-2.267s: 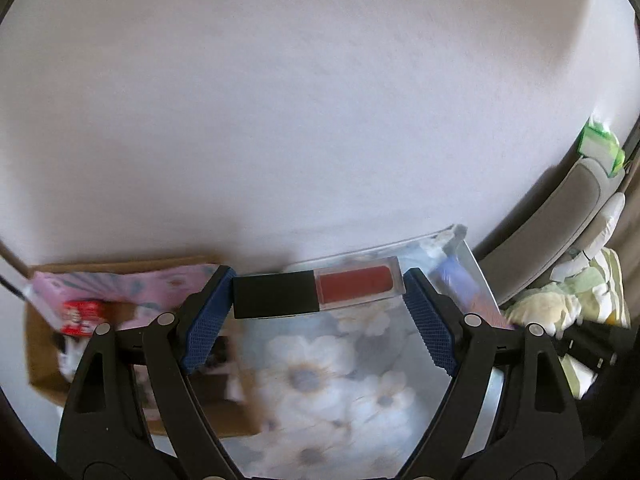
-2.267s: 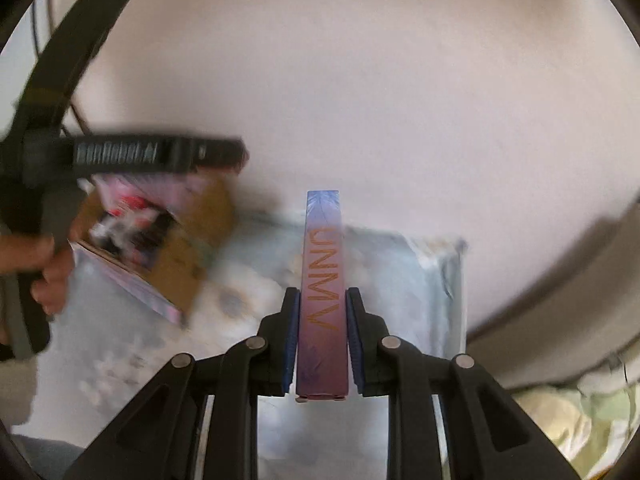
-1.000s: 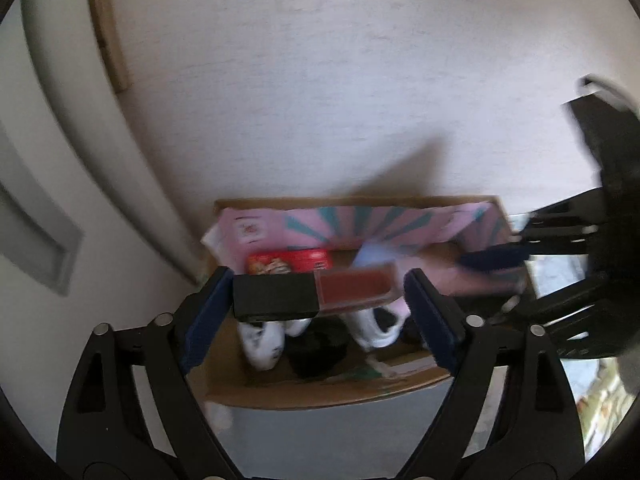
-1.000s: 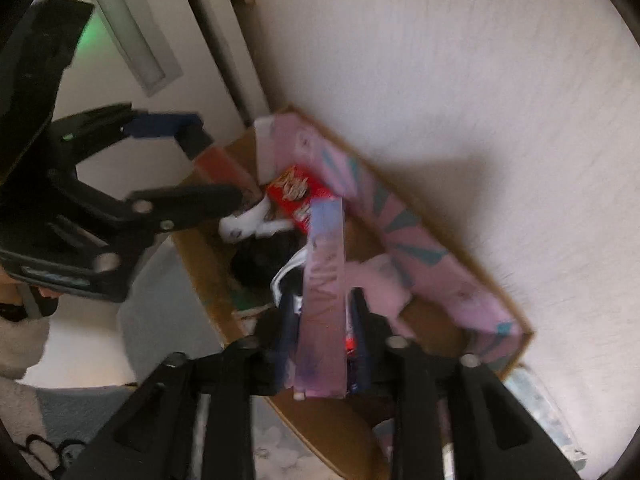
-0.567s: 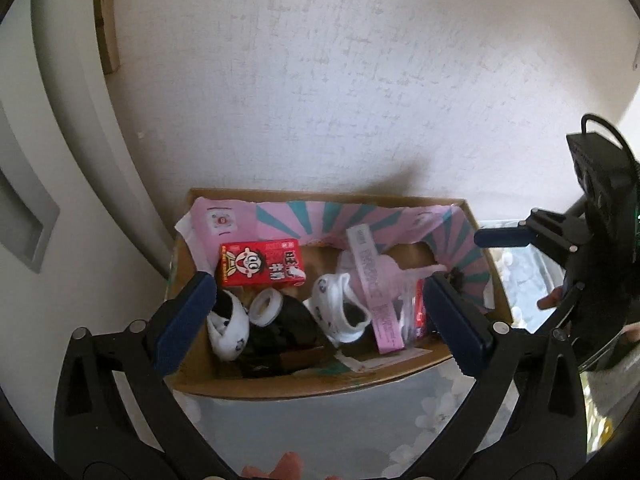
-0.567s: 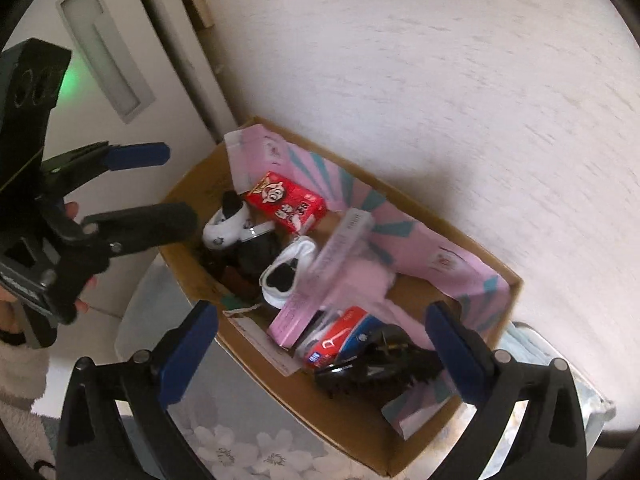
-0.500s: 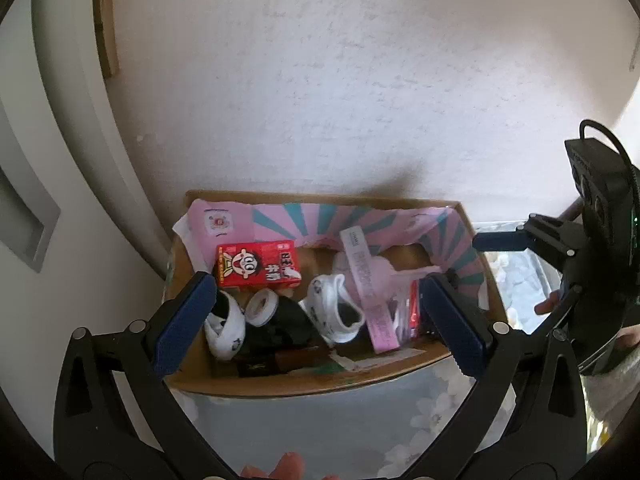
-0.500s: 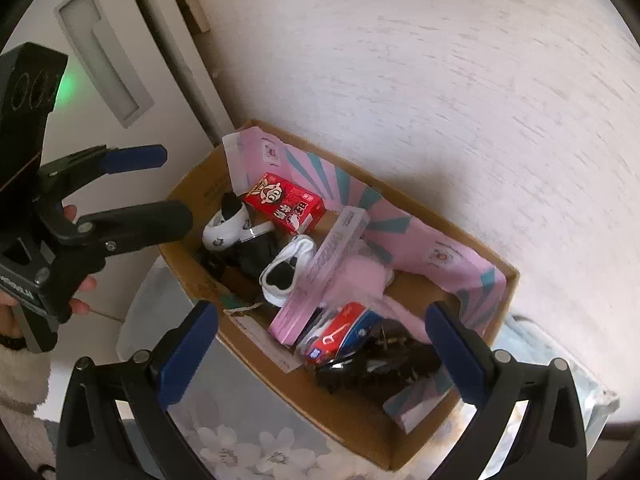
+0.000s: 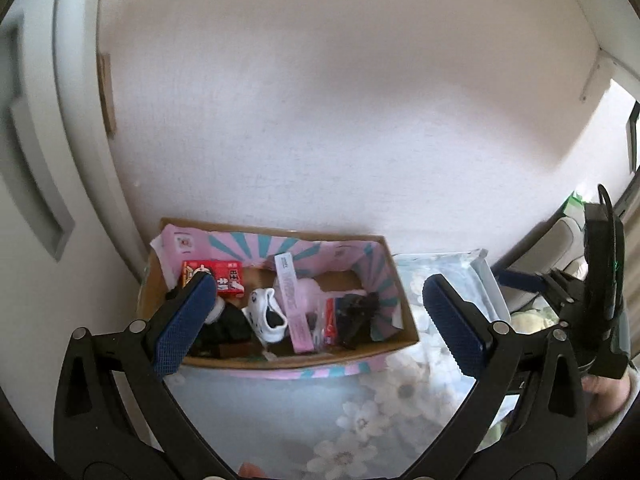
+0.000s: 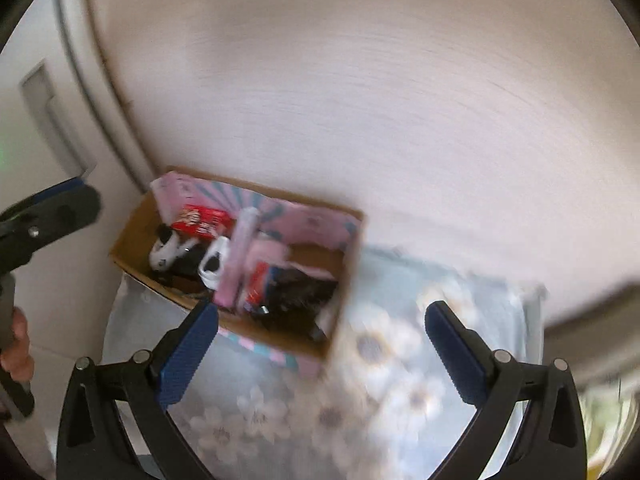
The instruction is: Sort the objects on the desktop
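A cardboard box with a pink striped lining stands on the floral tablecloth against the wall; it also shows in the right wrist view. In it lie a long pink box, a red carton, white and black items and a dark bundle. My left gripper is open and empty, above and in front of the box. My right gripper is open and empty, above the box's near right corner.
The floral tablecloth covers the table in front of and right of the box. A white wall rises right behind the box, a white door frame at left. The other gripper shows at far right.
Both grippers let go of their items into the box: the lipstick tube from the left, the long pink box from the right. Both have since drawn back and shifted right.
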Motion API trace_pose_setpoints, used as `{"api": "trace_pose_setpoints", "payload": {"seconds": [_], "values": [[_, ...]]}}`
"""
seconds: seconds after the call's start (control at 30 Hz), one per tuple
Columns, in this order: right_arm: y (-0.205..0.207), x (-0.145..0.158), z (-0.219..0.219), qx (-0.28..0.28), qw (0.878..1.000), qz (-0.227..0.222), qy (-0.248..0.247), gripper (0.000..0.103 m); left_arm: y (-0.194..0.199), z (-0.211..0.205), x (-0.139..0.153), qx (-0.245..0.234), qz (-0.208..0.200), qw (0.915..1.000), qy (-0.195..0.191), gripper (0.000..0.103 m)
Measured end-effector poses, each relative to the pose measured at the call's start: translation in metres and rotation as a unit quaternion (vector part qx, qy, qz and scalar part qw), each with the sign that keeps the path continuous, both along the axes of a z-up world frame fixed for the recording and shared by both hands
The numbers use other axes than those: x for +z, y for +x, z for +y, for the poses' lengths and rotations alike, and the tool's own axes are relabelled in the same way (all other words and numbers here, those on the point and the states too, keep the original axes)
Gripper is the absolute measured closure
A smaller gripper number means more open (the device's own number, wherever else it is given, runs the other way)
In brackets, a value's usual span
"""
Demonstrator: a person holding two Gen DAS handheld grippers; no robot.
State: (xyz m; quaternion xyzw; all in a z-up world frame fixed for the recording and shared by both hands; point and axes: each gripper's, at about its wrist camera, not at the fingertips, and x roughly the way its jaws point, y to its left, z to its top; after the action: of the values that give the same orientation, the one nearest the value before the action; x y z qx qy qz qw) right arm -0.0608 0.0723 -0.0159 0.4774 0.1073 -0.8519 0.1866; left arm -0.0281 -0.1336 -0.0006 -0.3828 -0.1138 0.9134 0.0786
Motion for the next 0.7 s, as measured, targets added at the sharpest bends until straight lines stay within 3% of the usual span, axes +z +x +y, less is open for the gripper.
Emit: {"api": "trace_pose_setpoints", "payload": {"seconds": [0.2, 0.33, 0.47, 0.7], "values": [[0.03, 0.03, 0.045, -0.085, 0.996, 0.009, 0.002, 0.001, 0.023, 0.026, 0.026, 0.015, -0.018, 0.9995, -0.02, 0.0], [0.049, 0.049, 0.07, -0.117, 0.993, 0.031, -0.007, 0.001, 0.041, 0.042, 0.043, 0.02, 0.005, 0.9983, -0.055, 0.0], [0.065, 0.061, 0.084, -0.148, 0.987, 0.055, -0.007, 0.001, 0.06, 0.053, 0.053, 0.022, 0.018, 0.9981, -0.055, 0.0], [0.09, 0.061, 0.085, -0.149, 0.986, 0.072, -0.004, 0.001, 0.088, 0.055, 0.052, 0.038, 0.018, 0.9975, -0.056, 0.0]]}}
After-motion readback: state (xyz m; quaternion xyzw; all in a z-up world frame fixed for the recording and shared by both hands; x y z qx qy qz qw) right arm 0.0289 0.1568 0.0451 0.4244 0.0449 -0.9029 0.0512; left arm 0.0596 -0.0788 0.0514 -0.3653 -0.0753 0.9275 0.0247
